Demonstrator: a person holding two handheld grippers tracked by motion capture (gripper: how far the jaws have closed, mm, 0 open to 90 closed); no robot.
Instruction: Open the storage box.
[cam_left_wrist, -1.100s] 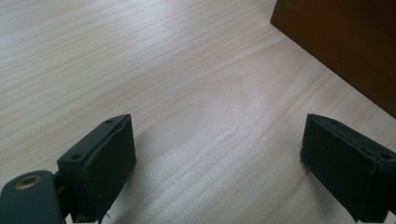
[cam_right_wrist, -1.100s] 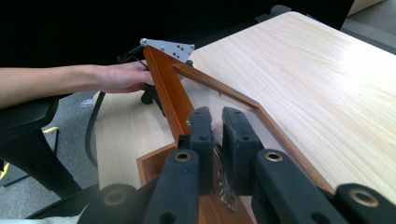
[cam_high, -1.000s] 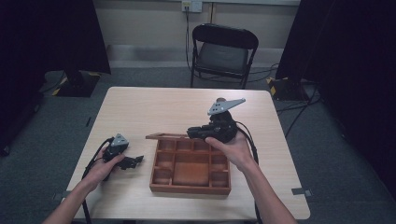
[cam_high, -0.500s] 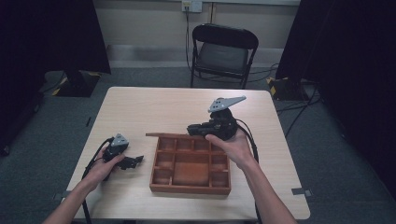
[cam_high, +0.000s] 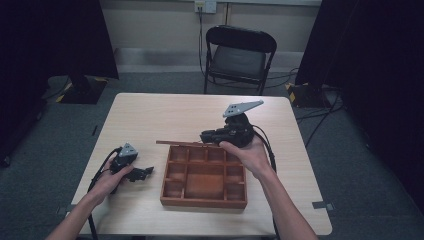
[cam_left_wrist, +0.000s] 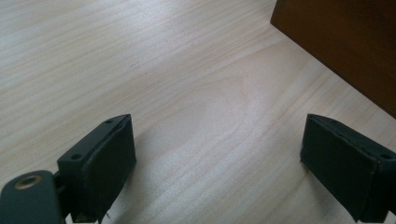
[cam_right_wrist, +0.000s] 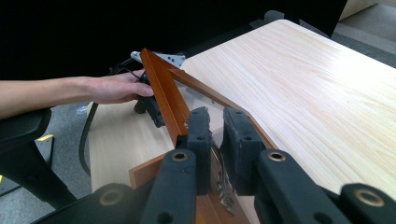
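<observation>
a person at a pale wood worktop (cam_high: 165, 117) works a wooden compartment box (cam_high: 204, 177) with a tool in each hand. the right tool (cam_high: 206, 136), seen in the high view at the box's far edge, has its jaws nearly together, clamped on the glass lid (cam_right_wrist: 205, 105) of the box; in the right gripper view the glass pane sits between the two black jaws and the lid's wooden frame runs up and away to the left of them, raised at a tilt. beyond that frame, farther off, the person's left hand (cam_right_wrist: 114, 87) rests on the worktop with the left tool (cam_high: 145, 172). in the left gripper view that tool's jaws stand wide apart with bare worktop between them, holding nothing, and the box's dark side wall lies ahead and to the right of them, near but apart. a folding chair (cam_high: 240, 55) stands beyond the worktop.
</observation>
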